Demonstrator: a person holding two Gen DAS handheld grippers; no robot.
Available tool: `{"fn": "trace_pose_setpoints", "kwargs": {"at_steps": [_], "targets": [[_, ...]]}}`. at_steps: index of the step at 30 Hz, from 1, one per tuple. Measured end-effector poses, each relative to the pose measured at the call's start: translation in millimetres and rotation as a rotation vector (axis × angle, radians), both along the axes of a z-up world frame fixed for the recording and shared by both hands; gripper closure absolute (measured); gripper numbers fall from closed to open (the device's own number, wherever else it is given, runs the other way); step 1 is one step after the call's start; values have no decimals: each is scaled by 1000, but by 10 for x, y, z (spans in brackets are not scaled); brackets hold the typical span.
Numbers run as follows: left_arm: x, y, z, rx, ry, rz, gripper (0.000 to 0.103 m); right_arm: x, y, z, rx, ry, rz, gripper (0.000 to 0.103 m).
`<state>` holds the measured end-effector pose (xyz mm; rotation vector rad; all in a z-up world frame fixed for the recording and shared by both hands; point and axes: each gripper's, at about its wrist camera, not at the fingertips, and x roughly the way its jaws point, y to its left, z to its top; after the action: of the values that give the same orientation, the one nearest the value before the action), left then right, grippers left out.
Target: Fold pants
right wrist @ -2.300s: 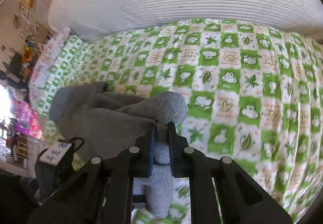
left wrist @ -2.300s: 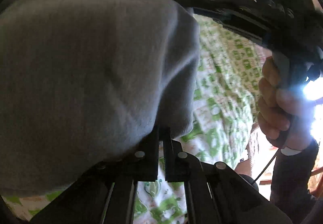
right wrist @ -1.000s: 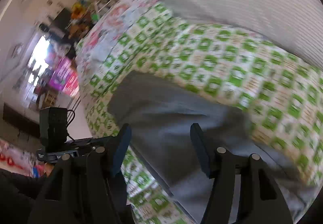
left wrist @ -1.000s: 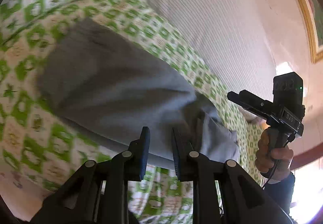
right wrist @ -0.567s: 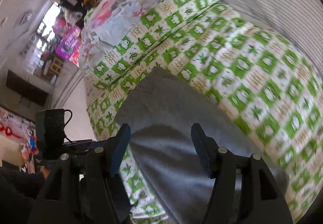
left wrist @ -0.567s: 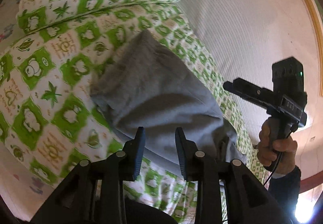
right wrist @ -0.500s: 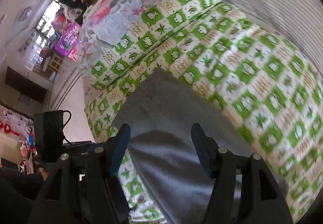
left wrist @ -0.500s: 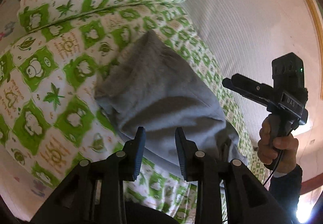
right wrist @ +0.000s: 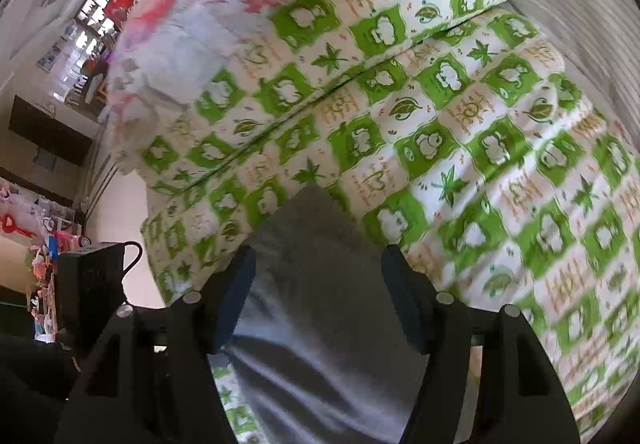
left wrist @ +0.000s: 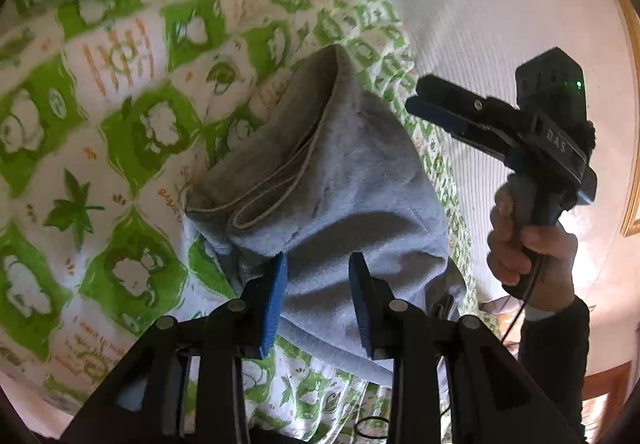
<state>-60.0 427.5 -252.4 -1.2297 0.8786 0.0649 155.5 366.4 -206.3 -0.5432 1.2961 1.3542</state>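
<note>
- My left claw (left wrist: 316,284) sits at the lower centre of the left view, released, its blue pads apart with nothing between them.
- The pants (left wrist: 332,196), grey and folded into a bundle, lie on the bed (left wrist: 120,92) in the centre of that frame, just beyond the left claw's tips; layered hems show at the bundle's left edge.
- My right claw (left wrist: 416,106) shows at the right of the left view, held above the pants by the hand (left wrist: 528,244).
- In the right view, the right claw (right wrist: 318,292) is released wide at lower centre, with the pants (right wrist: 320,304) seen between its fingers below it.
- The bed's green-and-white sheet (right wrist: 480,132) fills the centre and right; a floral pillow (right wrist: 192,24) lies at the upper left.
</note>
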Motion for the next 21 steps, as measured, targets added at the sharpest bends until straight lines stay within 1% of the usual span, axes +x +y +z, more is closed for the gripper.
{"fn": "trace_pose_setpoints", "kwargs": {"at_steps": [2,6,8,10,12,14,17,19,21], "targets": [[12,25,-94,-37,10,8,70,65,89,-123,-16,18,1,35],[-21,82,-227,-112,3,37,70,94,231,-328,-31,54,8,34],[-56,94,-235,-129,-2,53,70,61,291,-431,-42,75,26,33],[-139,84,-172,-110,5,78,70,-4,342,-516,-59,66,42,29],[-222,59,-72,-63,15,93,70,-55,372,-551,-57,55,52,27],[-257,37,15,-17,13,113,67,-67,380,-549,-44,67,53,27],[-190,2,47,39,33,92,61,-63,402,-595,-37,86,32,26],[-148,-6,57,47,50,80,60,-63,394,-597,-35,88,19,25],[-142,-24,101,80,56,68,59,-63,378,-591,-28,86,14,24]]}}
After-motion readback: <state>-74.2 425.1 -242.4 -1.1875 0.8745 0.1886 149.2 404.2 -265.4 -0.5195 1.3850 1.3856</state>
